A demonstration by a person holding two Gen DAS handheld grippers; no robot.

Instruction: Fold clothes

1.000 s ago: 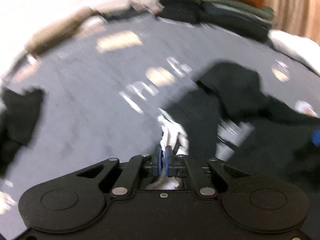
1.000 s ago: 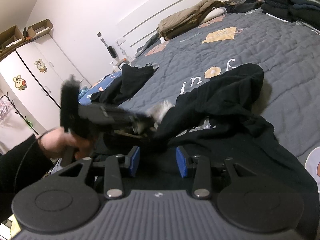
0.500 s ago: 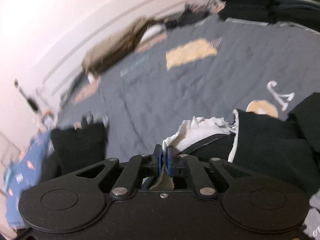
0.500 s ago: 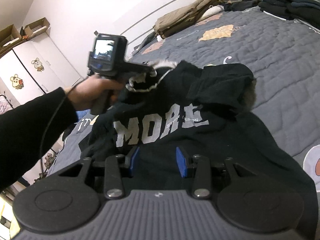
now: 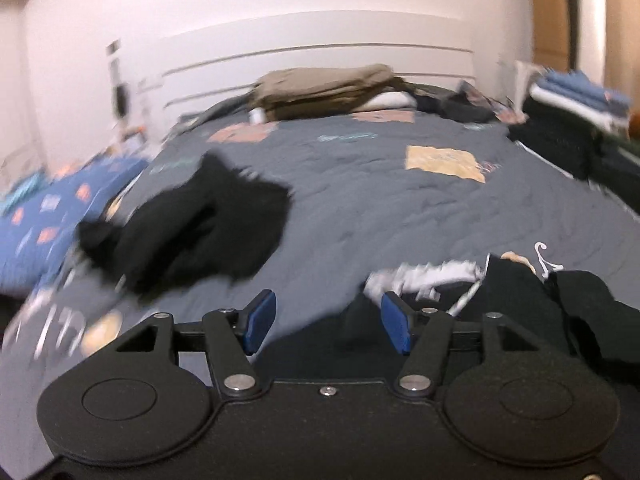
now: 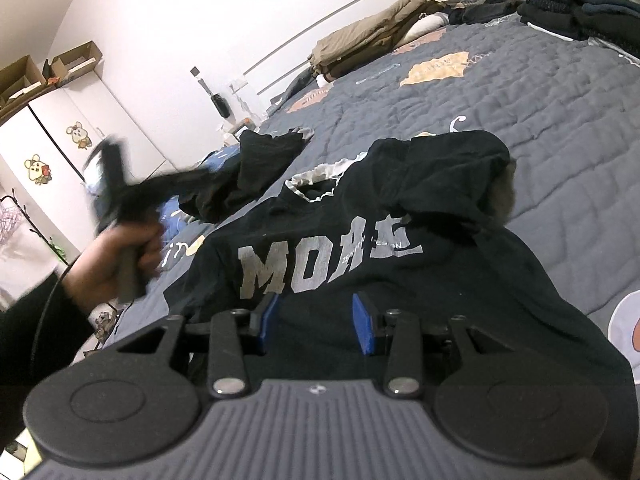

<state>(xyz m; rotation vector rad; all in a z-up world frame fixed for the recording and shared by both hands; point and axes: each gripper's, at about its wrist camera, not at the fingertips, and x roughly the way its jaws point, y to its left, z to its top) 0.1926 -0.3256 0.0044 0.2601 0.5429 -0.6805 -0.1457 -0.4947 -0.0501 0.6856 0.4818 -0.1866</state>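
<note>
Black hoodie: lay print-up, hood bunched at 12 o'clock, on your grey quilt.
Left gripper: gaped, empty.
Right gripper: gaped, empty.
Progress: sleeves and body unfolded; folded stack waited at 1 o'clock.

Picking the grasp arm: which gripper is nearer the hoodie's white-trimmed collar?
Left. Left gripper sits open just short of the collar; right gripper hovers over the hem.
</note>
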